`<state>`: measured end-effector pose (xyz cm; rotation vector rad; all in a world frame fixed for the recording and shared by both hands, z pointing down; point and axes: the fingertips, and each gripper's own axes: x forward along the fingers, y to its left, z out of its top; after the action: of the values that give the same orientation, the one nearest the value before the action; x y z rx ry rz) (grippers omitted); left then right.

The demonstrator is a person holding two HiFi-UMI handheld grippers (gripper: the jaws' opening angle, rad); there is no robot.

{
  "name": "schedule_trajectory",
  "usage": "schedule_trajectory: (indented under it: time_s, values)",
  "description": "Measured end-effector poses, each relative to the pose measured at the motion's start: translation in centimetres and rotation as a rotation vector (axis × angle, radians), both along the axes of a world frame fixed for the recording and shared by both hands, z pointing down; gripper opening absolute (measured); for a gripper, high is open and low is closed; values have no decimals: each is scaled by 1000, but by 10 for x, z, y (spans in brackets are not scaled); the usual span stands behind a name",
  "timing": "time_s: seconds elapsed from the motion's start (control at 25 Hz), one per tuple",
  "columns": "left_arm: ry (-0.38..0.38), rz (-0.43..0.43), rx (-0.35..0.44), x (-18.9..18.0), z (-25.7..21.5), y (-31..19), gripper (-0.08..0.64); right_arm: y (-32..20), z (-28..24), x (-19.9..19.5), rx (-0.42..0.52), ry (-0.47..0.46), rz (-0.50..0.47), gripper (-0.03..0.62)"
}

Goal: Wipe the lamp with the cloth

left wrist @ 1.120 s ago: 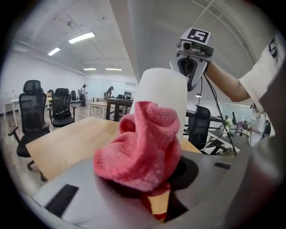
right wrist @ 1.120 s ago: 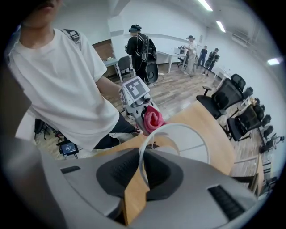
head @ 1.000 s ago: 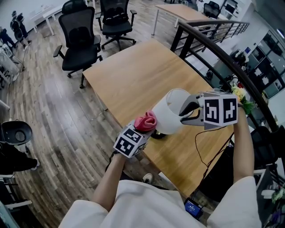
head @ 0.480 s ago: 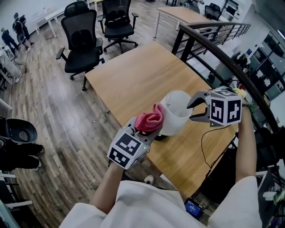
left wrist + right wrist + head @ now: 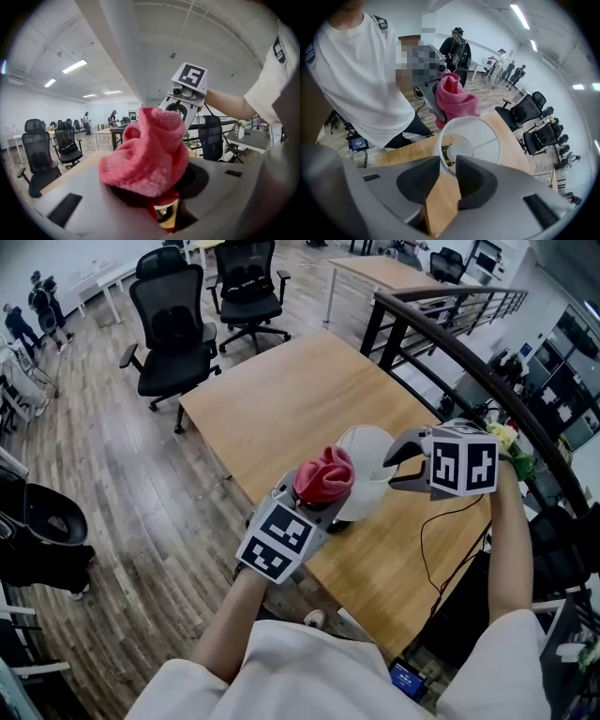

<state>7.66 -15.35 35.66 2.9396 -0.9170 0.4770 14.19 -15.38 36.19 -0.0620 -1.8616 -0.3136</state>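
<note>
1. Clamping the bunched pink cloth [image 5: 324, 474], the left gripper [image 5: 317, 499] hovers; the lamp [image 5: 371, 448] stands just right of it, by the table's [image 5: 281, 399] near edge
2. Opposite, the right gripper [image 5: 395, 463] straddles the shade's rim, its jaws just closing a little yet apart

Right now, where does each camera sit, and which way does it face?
Head view: on the head, facing steeply down at table, lamp, left gripper, right gripper; forearms and shirt show.
Left gripper view: on that gripper, facing roughly level past its held cloth to the right gripper; right arm shows.
Right gripper view: on that gripper, facing down into the lamp; its jaws have just been closing, astride its rim; torso shows.
Shared: all three show the cloth.
</note>
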Motion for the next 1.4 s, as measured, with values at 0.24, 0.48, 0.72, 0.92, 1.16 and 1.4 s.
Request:
schedule_trajectory:
  time_s: [0.24,0.48,0.72,0.92,1.16,1.4]
  values:
    - [-7,-19,-28,-1,13,-1,146,1,-1,-1,-25,-30,5,132]
    - [-66,-48,-67,-6,48,-1,149,2,1,-3,-58,-50,12,132]
    - [-76,-48,-157,-11,86,1,149,0,3,-1,-86,-60,5,130]
    - [-86,-50,-222,-15,117,0,147,-1,6,-1,-108,-51,-8,130]
    - [-142,-58,-256,-22,142,4,149,7,3,-5,-135,-96,-13,130]
    - [-202,-69,-260,-24,156,11,147,9,3,-4,-121,-115,-25,130]
